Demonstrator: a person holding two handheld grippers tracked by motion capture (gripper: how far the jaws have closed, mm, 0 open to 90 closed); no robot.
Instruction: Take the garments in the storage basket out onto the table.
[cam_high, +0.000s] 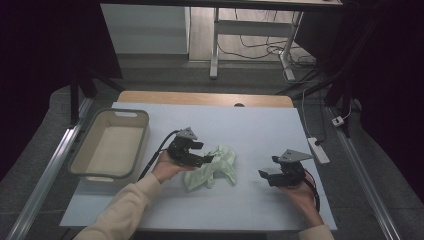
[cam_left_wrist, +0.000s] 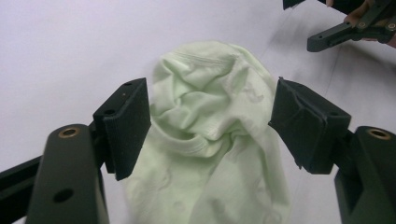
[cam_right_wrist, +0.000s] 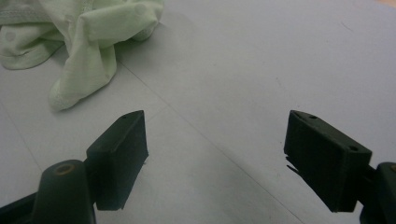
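Pale green cloth (cam_high: 214, 167) lies crumpled near the middle of the white surface (cam_high: 250, 130) in the high view, and your left gripper (cam_high: 208, 159) sits at its left edge, its fingers touching the fabric. Your left hand (cam_high: 167, 167) holds that gripper from below, with a cream sleeve (cam_high: 125, 210) running in from the bottom. Your right gripper (cam_high: 264, 174) rests well apart from the cloth on its right side, over bare surface, held by your right hand (cam_high: 300, 192). A grey bin (cam_high: 111, 145) stands at the left edge of the surface, and a white power strip (cam_high: 319, 150) lies on the floor past the right edge.

From the left gripper view, your fingers (cam_left_wrist: 126, 126) stand wide, one on each side of the bunched cloth (cam_left_wrist: 210, 135); a gap shows between each pad and the fabric, so nothing is pinched. The ribbed neckline of the garment curls just between them. Your other gripper (cam_left_wrist: 343, 32) appears in the top right corner.

From the right gripper view, your fingers (cam_right_wrist: 116, 156) are spread wide over bare surface (cam_right_wrist: 261, 84) with nothing between them. The cloth (cam_right_wrist: 88, 32) lies ahead in the upper left corner, clear of both pads.
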